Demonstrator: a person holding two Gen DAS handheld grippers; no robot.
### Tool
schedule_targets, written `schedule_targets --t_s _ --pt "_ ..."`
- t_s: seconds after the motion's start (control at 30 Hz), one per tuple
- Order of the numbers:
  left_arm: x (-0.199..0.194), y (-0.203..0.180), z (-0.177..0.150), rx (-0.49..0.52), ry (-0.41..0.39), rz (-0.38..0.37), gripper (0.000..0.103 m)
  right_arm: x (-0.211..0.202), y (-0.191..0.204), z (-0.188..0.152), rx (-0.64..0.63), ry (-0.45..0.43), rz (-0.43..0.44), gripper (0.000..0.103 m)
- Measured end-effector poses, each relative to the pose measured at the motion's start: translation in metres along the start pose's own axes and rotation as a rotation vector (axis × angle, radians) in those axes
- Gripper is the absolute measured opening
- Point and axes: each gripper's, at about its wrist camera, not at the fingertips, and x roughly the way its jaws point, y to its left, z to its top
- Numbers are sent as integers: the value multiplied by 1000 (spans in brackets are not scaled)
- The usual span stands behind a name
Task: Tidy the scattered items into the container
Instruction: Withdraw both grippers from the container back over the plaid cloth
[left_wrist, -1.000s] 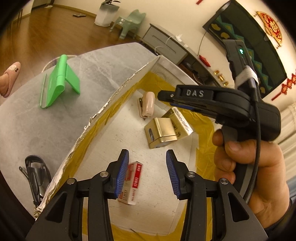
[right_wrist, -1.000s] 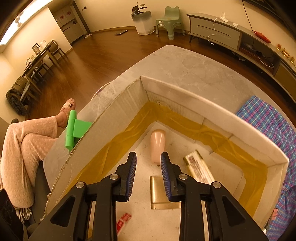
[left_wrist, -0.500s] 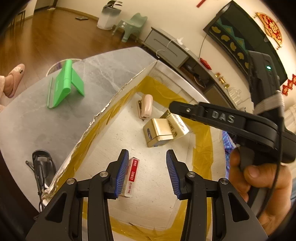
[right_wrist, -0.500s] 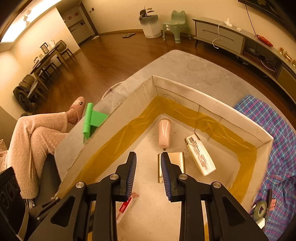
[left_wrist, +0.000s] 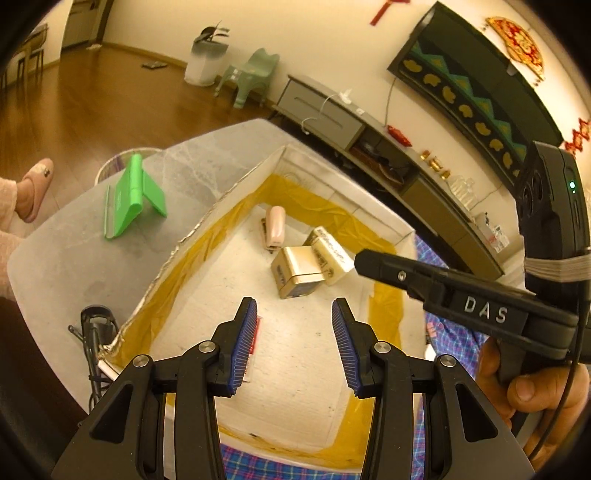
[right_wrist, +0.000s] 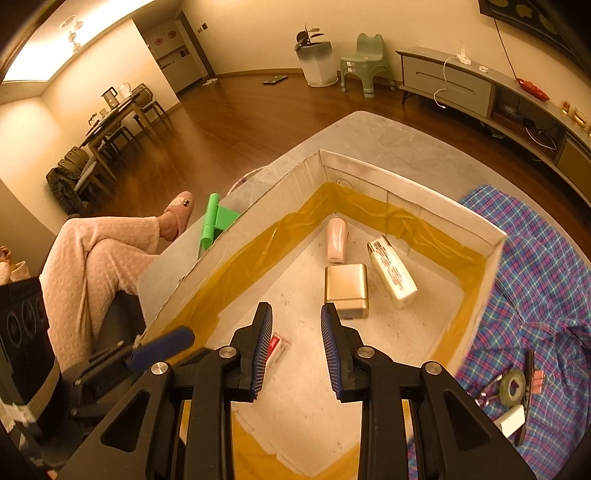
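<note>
A cardboard box (left_wrist: 207, 225) lined with yellow tape holds a pink stapler (left_wrist: 275, 229), a gold case (left_wrist: 295, 271), a white carton (left_wrist: 330, 258) and a small red-and-white pack (left_wrist: 257, 332). My left gripper (left_wrist: 293, 332) hangs open above the box's near end, nothing between its blue pads. My right gripper (right_wrist: 295, 339) is open too, empty, above the same box (right_wrist: 406, 184), with the gold case (right_wrist: 346, 290) just beyond its tips. On the plaid cloth (right_wrist: 535, 266) lie a tape roll (right_wrist: 512, 386), a pink binder clip (right_wrist: 537, 378) and a white piece (right_wrist: 511, 421).
A green stand (left_wrist: 133, 195) sits on the grey table left of the box, and a black tool (left_wrist: 96, 328) lies near the box's near-left corner. A person in pink trousers (right_wrist: 96, 266) sits beside the table. A hand (left_wrist: 532, 387) holds the right gripper (left_wrist: 373, 264).
Both grippers have lifted and drawn back from the box, so more of it shows. In the left wrist view the right gripper has slid to the right. Nothing was picked up.
</note>
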Motion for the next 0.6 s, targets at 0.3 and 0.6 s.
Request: schedule_targets --t_s 0.3,0.6 --pt "-17 -32 -15 86 -59 -55 46 -44 -11 -38 -11 -72 40 29" --pt "-24 -73 -38 210 -96 -102 46 -94 -30 -84 -43 -165 43 29"
